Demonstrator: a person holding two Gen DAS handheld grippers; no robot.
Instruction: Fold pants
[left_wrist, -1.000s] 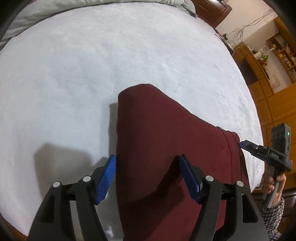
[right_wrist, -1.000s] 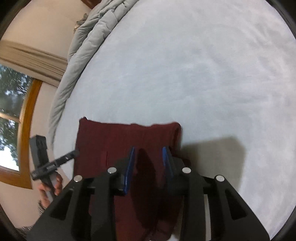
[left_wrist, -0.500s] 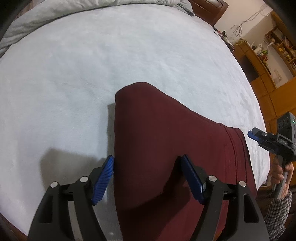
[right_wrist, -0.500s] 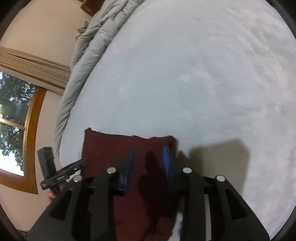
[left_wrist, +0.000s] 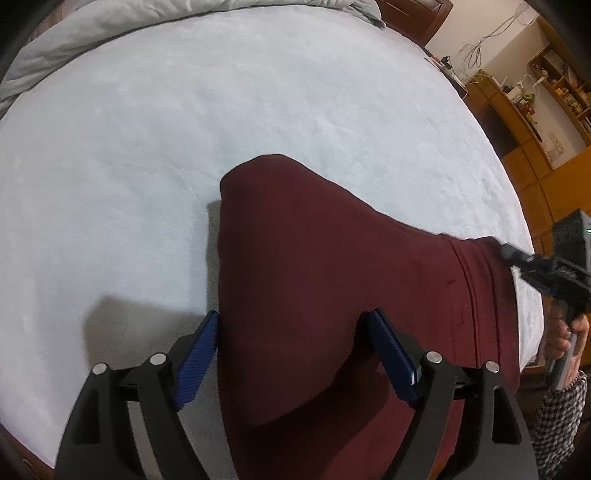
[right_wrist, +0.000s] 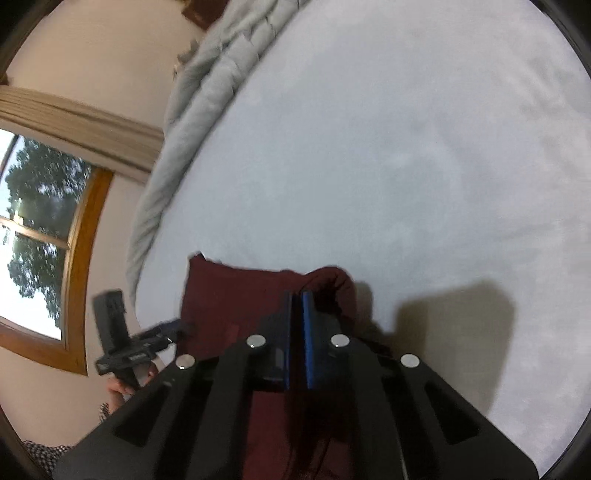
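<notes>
Right hand-held gripper (right_wrist: 295, 310), fingers pressed together, is pinching a fold of the maroon pants (left_wrist: 332, 266) lying on the pale bed (left_wrist: 184, 129). Left hand-held gripper (left_wrist: 295, 350) is spreading wide, straddling the cloth's near edge and holding nothing.

A bedroom in a home — that much is plain. A wide bed (left_wrist: 184, 129) under a pale fleecy cover fills both views, with a grey quilted duvet (right_wrist: 207, 96) bunched along its far edge. There's a wood-framed window (right_wrist: 79, 236) showing trees, a beige curtain (right_wrist: 74, 118) above it — and wooden shelving (left_wrist: 546, 96) crowded with small household things.
</notes>
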